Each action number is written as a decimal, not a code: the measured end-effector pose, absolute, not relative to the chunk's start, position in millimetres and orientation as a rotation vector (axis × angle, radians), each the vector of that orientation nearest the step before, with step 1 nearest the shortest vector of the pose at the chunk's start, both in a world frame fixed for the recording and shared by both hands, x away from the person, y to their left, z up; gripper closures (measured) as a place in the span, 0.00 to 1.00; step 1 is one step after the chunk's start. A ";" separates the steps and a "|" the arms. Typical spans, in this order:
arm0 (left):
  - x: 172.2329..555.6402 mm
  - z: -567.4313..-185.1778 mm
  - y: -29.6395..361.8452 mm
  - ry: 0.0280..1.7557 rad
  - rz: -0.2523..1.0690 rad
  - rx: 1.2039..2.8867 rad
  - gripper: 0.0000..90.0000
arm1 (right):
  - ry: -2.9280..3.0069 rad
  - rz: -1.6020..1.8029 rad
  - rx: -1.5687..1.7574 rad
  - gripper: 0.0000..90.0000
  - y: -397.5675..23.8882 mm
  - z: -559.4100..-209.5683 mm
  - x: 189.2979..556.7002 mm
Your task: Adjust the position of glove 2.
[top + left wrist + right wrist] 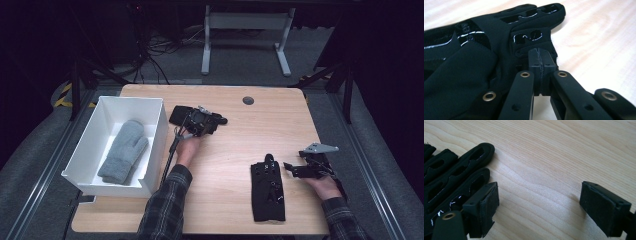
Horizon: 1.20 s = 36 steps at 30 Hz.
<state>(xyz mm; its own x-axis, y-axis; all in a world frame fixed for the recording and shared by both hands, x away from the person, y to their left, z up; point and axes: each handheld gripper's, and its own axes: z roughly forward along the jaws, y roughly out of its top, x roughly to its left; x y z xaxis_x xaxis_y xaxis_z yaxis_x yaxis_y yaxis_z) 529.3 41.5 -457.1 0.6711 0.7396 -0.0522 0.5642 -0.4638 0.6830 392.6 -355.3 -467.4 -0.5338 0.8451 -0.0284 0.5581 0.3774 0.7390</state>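
Gloves: two black ones with glossy patches lie on the wooden table (240,125), one (181,115) beside the white box (159,131), pinched by the left gripper (540,60), its jaws clamped on the fabric; the other (268,192) by the right gripper (539,207), jaws apart. One grey knitted mitten (122,151) lies in the box.

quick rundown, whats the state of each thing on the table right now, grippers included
left gripper: shut, pinching an edge of a black glove
black glove by the bin: on the table, caught in the left gripper
right gripper: open, nothing between the jaws
second black glove: lying flat on the table, not gripped
grey mitten: lying inside the bin
white bin: upright, open-topped, on the table's left edge
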 end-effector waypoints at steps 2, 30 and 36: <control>520.4 -457.6 40.2 0.991 0.309 2.193 1.00 | 2.240 0.969 1.215 0.18 -355.3 -467.4 392.7; 452.4 -436.9 27.5 0.853 0.250 2.199 1.00 | 2.242 0.970 1.214 0.18 -355.1 -467.4 393.0; 479.6 -426.8 47.0 0.926 0.326 2.178 1.00 | 2.242 0.970 1.213 0.18 -355.0 -467.4 393.1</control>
<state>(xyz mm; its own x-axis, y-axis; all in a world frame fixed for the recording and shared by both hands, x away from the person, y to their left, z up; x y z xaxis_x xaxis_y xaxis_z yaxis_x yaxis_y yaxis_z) 479.6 47.0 -426.8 0.7080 0.7045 -0.0497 0.5177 -0.4698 0.7150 393.1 -355.0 -467.4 -0.5366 0.8434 -0.0276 0.5571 0.3787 0.7391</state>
